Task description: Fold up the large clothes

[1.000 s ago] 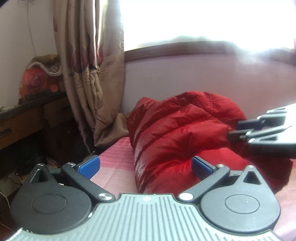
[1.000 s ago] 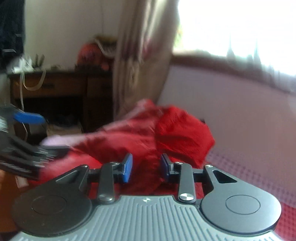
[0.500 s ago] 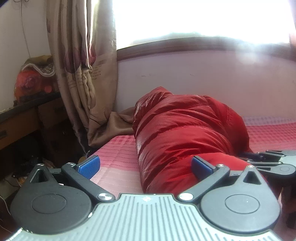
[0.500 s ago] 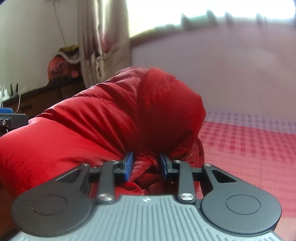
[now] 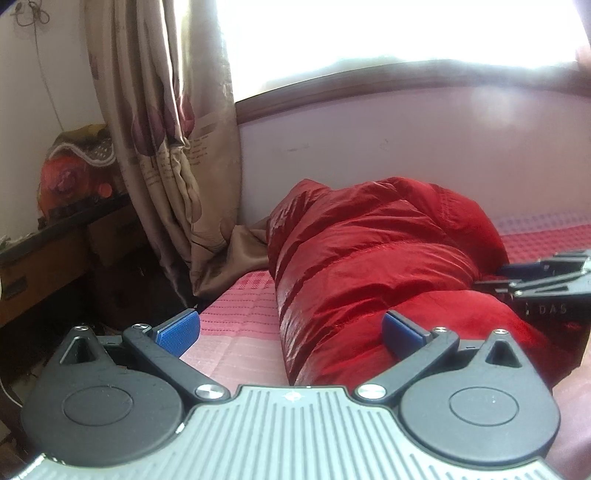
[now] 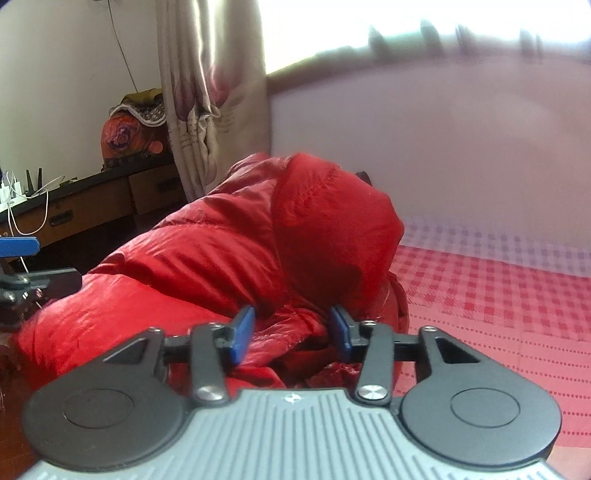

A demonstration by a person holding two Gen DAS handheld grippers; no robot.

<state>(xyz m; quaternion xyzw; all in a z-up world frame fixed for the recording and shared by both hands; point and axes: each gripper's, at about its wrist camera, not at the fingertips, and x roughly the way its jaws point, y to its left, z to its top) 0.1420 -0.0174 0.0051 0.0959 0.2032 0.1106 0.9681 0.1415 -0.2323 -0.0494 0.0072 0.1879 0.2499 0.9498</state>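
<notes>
Red puffer jacket [image 5: 376, 266] lies bunched in a thick roll on the bed [image 5: 236, 314], on a red/pink checked cover, w/ its far end close to the pale wall [image 5: 388, 140] under the window [image 5: 369, 33]. Left gripper [image 5: 290, 328]: jaws spread wide, blue pads far apart; left pad [image 5: 177, 328] sits over bare cover beside the jacket, right pad [image 5: 400, 332] is in front of the jacket's near end; contact w/ fabric cannot be confirmed from this angle. Nothing is pinched between them. Right gripper [image 6: 291, 332]: jaws at a narrow-to-mid gap, w/ crumpled red fabric bulging into the gap; pads sit at either side of a fold on the jacket's near edge. Whether they actually clamp that fold cannot be told; a gap shows beside each pad. In the left wrist view the right gripper [image 5: 517, 277] comes in from the right edge, low against the jacket's side, approx level w/ the roll's middle. In the right wrist view the left gripper [image 6: 22, 258] shows at the left edge, beside the jacket's other end. Hood-like lump [image 6: 332, 221] stands highest on the jacket, toward the wall. Surroundings: patterned beige curtain [image 5: 166, 147] hangs at left of the window, its hem resting on the bed corner near the jacket; wooden desk [image 6: 92, 206] further left, w/ a red floral bundle [image 6: 129, 136] on top and white cables [image 6: 22, 206] over its edge.
</notes>
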